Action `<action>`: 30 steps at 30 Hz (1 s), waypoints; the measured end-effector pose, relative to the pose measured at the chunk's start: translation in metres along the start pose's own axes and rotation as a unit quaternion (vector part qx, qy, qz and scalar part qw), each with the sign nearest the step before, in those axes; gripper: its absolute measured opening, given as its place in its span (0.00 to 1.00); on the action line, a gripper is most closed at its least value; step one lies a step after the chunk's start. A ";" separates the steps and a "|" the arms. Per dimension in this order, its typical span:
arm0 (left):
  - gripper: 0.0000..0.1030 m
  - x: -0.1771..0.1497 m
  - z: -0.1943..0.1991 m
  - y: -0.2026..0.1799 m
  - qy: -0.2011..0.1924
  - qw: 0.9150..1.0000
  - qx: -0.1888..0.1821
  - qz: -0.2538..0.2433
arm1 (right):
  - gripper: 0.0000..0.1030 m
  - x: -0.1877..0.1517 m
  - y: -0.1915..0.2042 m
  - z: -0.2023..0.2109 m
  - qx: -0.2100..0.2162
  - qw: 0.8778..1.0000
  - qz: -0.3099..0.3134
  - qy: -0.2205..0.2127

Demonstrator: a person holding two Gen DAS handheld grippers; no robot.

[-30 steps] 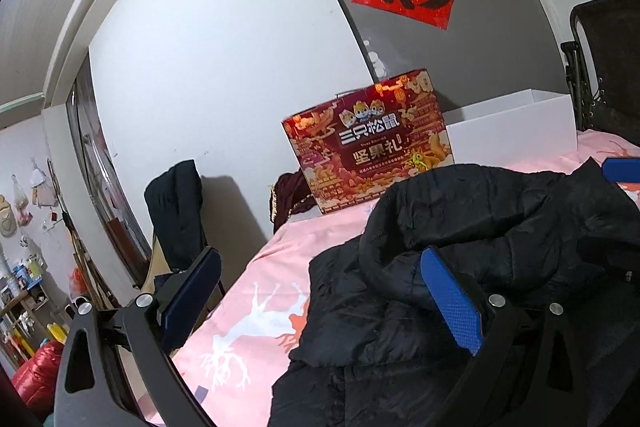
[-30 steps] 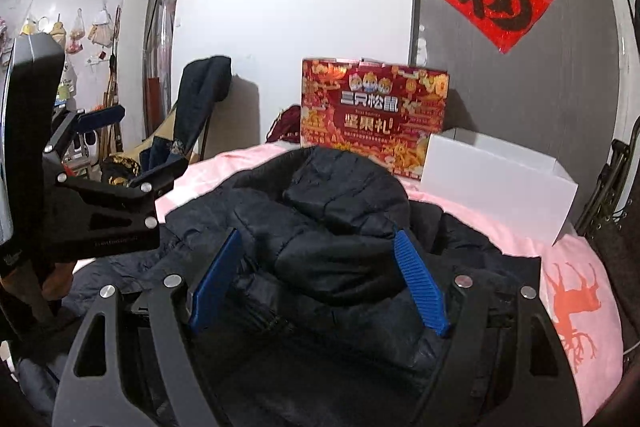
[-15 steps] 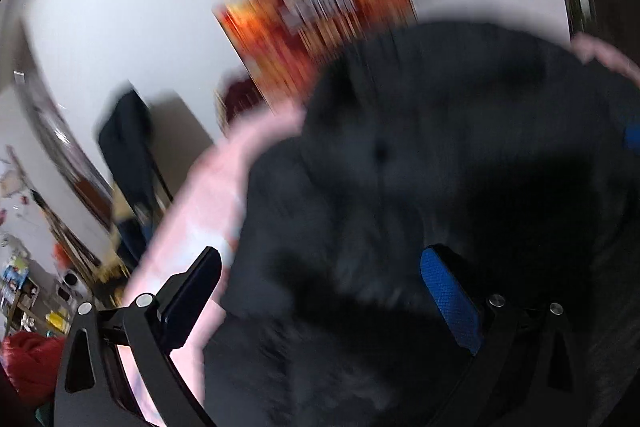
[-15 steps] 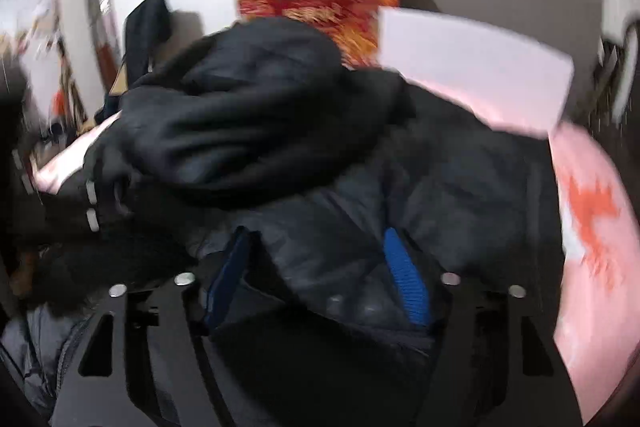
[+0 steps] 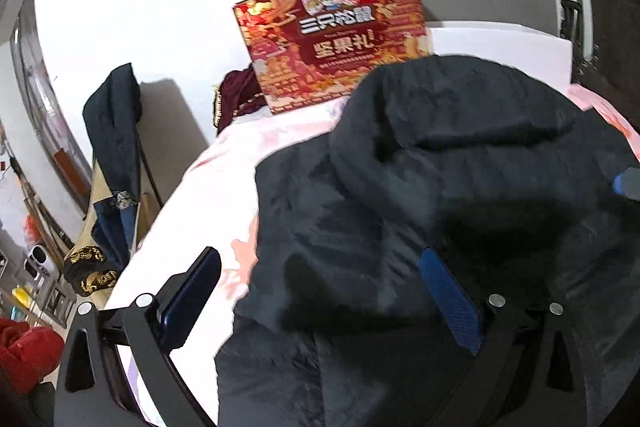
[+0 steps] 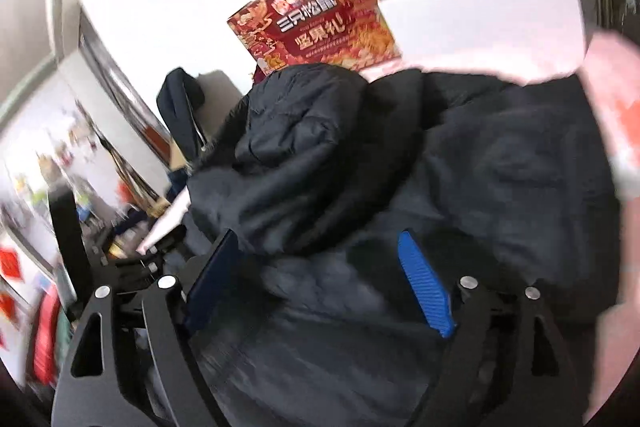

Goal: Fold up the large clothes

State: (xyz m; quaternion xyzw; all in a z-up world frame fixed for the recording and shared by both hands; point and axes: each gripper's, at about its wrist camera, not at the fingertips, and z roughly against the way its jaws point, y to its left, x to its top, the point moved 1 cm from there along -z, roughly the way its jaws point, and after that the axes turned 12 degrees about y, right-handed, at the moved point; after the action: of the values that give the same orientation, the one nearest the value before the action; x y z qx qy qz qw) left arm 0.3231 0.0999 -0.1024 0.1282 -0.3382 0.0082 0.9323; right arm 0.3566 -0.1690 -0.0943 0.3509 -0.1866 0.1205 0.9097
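1. Your jacket (image 5: 460, 187) lies in a bulky heap on the pink bed (image 5: 208, 187). It fills the centre and right of the left wrist view and most of the right wrist view.
2. Your left tongs (image 5: 320, 291) are spread wide and grip nothing. One pad sits over bare sheet at lower left, the other over the jacket's left edge.
3. Your right tongs (image 6: 320, 283) are spread too, both pads over dark fabric at the bottom centre of the frame. Whether they touch the cloth is not clear.
4. The hood (image 6: 304, 131) is flopped forward over the body in the centre of the right view, below the red box (image 6: 316, 27).
5. By my reading the fold is only begun: the hood is in, but the body is neither flat nor squared, and no sleeve can be made out.
6. Left to do, I judge: bring the sides in, then fold the length over.
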 end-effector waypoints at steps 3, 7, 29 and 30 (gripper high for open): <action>0.97 0.004 0.000 -0.001 -0.005 1.000 -0.004 0.000 | 0.73 0.013 0.005 -0.023 0.013 1.000 -0.020 0.006; 0.97 -0.002 0.001 -0.009 -0.005 1.000 0.014 -0.011 | 0.06 0.021 -0.006 -0.004 -0.026 0.999 -0.021 -0.035; 0.97 0.080 0.046 -0.025 -0.110 0.993 0.027 -0.011 | 0.37 0.048 0.036 0.071 -0.154 0.971 0.084 -0.161; 0.97 0.093 0.045 -0.029 -0.113 0.993 0.018 -0.006 | 0.37 0.059 0.042 0.064 -0.157 0.970 0.087 -0.164</action>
State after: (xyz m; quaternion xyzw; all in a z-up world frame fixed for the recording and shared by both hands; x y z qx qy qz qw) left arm 0.3691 0.0545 -0.0169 0.1477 -0.4403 -0.0061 0.8856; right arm 0.3788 -0.1775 -0.0009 0.2013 -0.3798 0.1090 0.8963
